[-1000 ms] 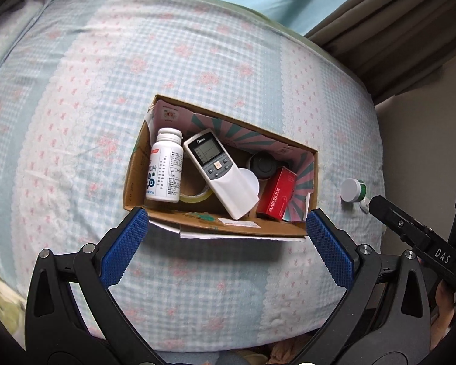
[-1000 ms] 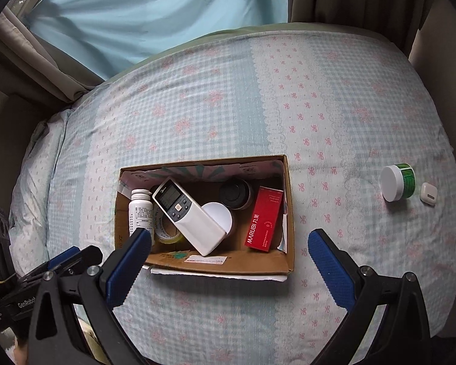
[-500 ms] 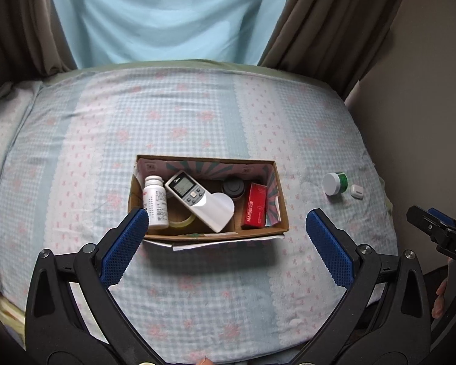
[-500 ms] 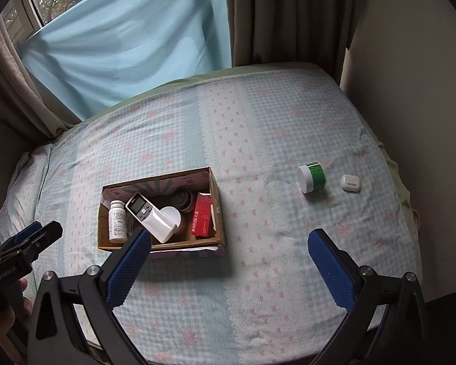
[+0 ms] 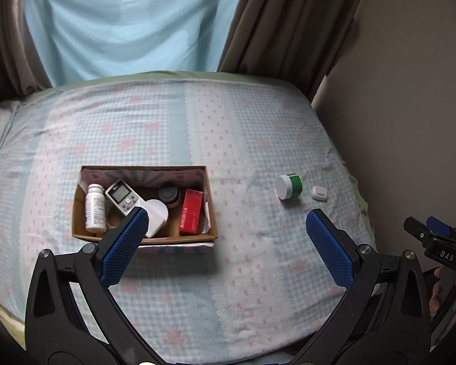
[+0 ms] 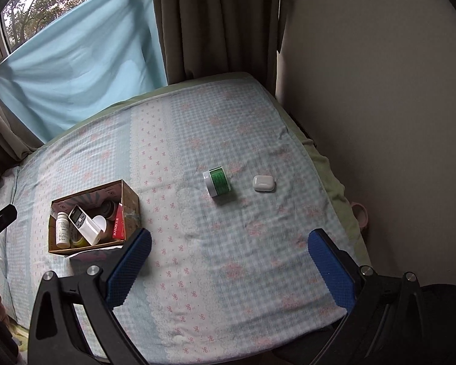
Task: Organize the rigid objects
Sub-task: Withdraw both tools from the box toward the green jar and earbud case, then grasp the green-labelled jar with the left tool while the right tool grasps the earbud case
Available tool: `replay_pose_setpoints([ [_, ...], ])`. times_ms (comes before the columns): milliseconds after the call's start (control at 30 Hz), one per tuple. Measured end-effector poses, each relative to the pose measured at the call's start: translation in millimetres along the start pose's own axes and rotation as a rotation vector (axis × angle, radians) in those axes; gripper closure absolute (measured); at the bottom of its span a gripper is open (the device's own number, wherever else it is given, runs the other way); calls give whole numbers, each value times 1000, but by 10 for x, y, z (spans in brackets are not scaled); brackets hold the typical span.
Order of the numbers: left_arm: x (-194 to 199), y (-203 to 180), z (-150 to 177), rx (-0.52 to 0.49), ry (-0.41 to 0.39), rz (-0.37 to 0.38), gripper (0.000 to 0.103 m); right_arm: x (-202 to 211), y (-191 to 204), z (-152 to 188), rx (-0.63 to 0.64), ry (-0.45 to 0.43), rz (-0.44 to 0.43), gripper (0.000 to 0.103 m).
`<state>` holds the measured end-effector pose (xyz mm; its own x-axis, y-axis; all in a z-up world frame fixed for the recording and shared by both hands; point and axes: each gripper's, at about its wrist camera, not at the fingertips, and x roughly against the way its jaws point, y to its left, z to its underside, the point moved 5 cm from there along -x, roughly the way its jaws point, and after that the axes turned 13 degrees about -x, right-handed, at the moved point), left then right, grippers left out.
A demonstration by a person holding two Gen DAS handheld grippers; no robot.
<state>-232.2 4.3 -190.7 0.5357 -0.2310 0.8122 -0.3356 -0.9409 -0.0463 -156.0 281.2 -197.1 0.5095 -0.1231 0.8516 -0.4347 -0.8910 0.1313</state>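
A cardboard box (image 5: 143, 238) (image 6: 130, 197) lies on the bed, holding a white pill bottle (image 5: 95, 208), a grey-white remote (image 5: 123, 197), a red carton (image 5: 192, 211), a dark round lid and a tape roll. To its right on the sheet rest a green-labelled jar (image 5: 288, 186) (image 6: 218, 181) on its side and a small white earbud case (image 5: 319, 193) (image 6: 264, 183). My left gripper (image 5: 226, 225) hovers open and empty above the bed's near edge. The right gripper (image 6: 229, 248) is open and empty too, well short of the jar.
The bed (image 6: 197, 140) carries a pale blue checked sheet with pink flowers. A wall (image 6: 380, 91) runs along its right side, brown curtains (image 5: 273, 24) and a light blue cloth (image 5: 121, 24) stand behind it. A pink object (image 6: 359, 211) sits between bed and wall.
Both grippers have pulled back and up from the box, and the views have swung right. The jar and earbud case now sit nearer the centre of the right wrist view.
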Motion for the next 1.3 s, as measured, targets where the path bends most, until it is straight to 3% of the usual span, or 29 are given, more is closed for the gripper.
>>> replay_pose_setpoints([
  [233, -507, -704, -226, -53, 63, 31, 0, -306, -454, -292, 62, 5, -24, 0],
  [567, -1471, -1429, -444, -48, 165, 61, 0, -1224, -729, -660, 115, 53, -112, 0],
  [800, -2300, -1689, -514, -55, 236, 71, 0, -1942, -782, -739, 201, 57, -124, 0],
  [1067, -3432, -1819, -260, -46, 365, 105, 1, -2782, -797, -621, 238, 72, -146, 0],
  [1300, -4126, -1849, -84, 6, 421, 141, 8, -3339, -818, -497, 223, 35, -139, 1],
])
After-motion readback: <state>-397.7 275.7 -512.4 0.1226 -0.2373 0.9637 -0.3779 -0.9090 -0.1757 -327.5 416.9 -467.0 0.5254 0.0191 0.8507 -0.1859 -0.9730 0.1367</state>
